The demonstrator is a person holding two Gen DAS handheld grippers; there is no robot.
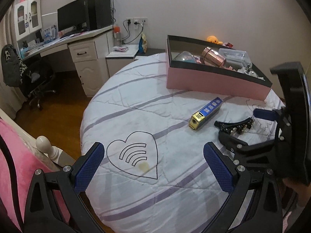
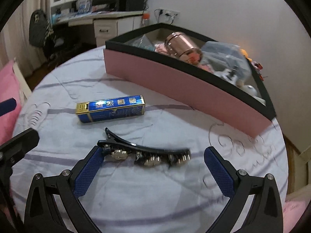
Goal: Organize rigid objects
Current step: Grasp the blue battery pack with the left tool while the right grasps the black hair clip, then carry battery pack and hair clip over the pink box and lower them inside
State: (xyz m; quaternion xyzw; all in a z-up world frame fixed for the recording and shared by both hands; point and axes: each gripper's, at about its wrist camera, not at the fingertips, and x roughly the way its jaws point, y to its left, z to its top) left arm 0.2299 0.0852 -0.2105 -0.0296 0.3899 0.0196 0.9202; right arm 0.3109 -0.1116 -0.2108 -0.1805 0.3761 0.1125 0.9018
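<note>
A black hair clip with metal studs [image 2: 147, 153] lies on the white quilt, just in front of my right gripper [image 2: 153, 151], which is open around it without gripping. The clip also shows in the left wrist view [image 1: 235, 126]. A blue and gold box [image 2: 110, 108] lies beyond the clip; it also shows in the left wrist view [image 1: 207, 114]. A pink storage box with a black rim [image 2: 175, 81] holds a copper cup [image 2: 181, 45] and other items. My left gripper [image 1: 153, 151] is open and empty above the heart drawing [image 1: 134, 153].
The bed edge drops to a wooden floor [image 1: 56, 108] at left. A white desk [image 1: 81, 38] with a monitor and an office chair [image 1: 33, 77] stand beyond. A pink pillow [image 1: 13, 155] and bedpost [image 1: 43, 141] are at lower left.
</note>
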